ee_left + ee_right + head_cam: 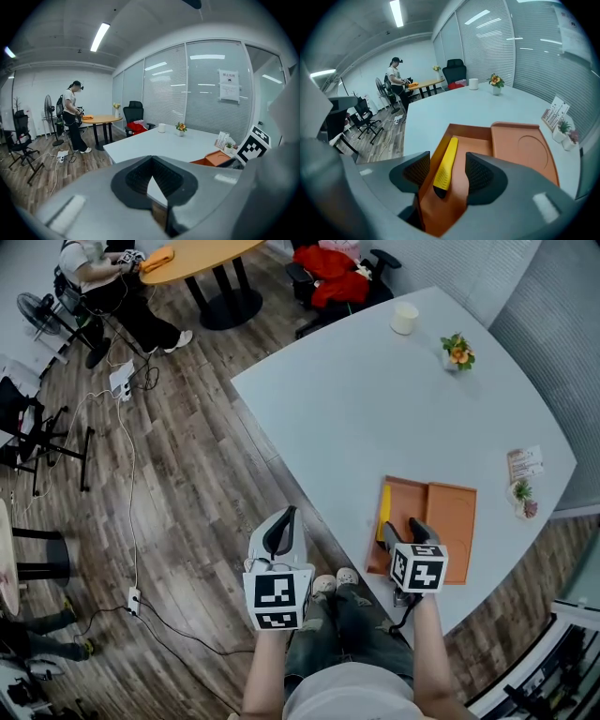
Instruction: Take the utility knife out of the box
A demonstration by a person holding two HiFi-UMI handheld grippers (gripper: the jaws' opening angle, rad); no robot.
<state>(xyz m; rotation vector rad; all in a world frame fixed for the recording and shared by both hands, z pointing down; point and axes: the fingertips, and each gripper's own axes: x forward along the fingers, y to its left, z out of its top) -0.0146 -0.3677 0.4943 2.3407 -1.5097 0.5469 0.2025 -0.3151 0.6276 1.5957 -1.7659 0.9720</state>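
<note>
A yellow utility knife (446, 161) lies along the left side of an open orange box (480, 140) near the front edge of the white table (375, 399). The box's lid (525, 150) lies flat to the right of it. My right gripper (447, 169) hovers open over the near end of the box; its two dark pads stand either side of the knife's black-tipped end without touching it. In the head view the knife (383, 514) is a yellow strip left of the right gripper (419, 529). My left gripper (281, 532) is shut and empty, held over the wooden floor left of the table.
On the far side of the table stand a white cup (404, 318) and a small flower pot (457, 352); a card stand (525, 463) and a tiny plant (521, 493) sit at the right edge. Beyond are an office chair with red cloth (337, 277), a round orange table (192, 254), a person, and floor cables.
</note>
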